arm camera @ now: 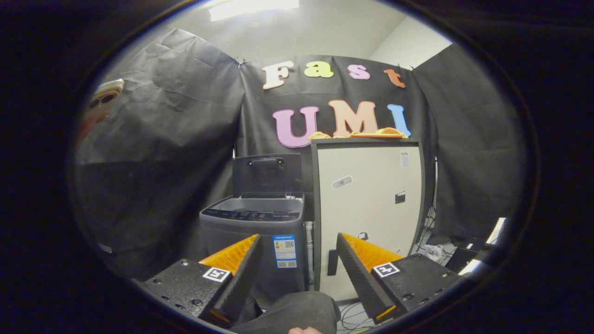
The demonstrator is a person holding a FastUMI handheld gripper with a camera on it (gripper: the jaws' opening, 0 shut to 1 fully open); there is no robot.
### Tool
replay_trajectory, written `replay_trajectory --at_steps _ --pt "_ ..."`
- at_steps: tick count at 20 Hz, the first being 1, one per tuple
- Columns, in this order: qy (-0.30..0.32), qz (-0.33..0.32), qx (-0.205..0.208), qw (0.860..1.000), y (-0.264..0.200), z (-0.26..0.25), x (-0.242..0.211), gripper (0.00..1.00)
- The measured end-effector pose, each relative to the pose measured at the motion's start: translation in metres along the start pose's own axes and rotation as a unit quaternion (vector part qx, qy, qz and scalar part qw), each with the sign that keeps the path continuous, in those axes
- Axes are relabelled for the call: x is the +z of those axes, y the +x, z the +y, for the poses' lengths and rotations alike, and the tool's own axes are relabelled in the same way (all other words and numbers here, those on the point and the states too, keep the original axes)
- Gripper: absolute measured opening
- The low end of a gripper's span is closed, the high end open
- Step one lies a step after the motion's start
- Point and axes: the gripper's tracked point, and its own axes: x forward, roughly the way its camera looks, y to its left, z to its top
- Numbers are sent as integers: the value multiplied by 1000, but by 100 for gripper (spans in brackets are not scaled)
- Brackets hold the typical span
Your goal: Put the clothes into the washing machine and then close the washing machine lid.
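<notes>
A dark grey top-loading washing machine (254,232) stands some way beyond my fingers, its lid (267,174) raised upright at the back. Yellow-orange clothes (359,134) lie on top of the tall cream cabinet (369,204) that stands right beside the washer. My gripper (297,253) is open, well short of both, with nothing between its fingers.
A person's dark sleeve (297,313) sits low between my fingers. Cables and small items (436,253) lie on the floor to the right of the cabinet. A phone on a mount (103,99) hangs high on the left.
</notes>
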Motion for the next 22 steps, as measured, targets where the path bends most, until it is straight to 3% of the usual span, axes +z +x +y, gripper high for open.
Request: replay_trajectory --at_steps 22 --pt "10 2 -3 1000 1 -5 -2 96"
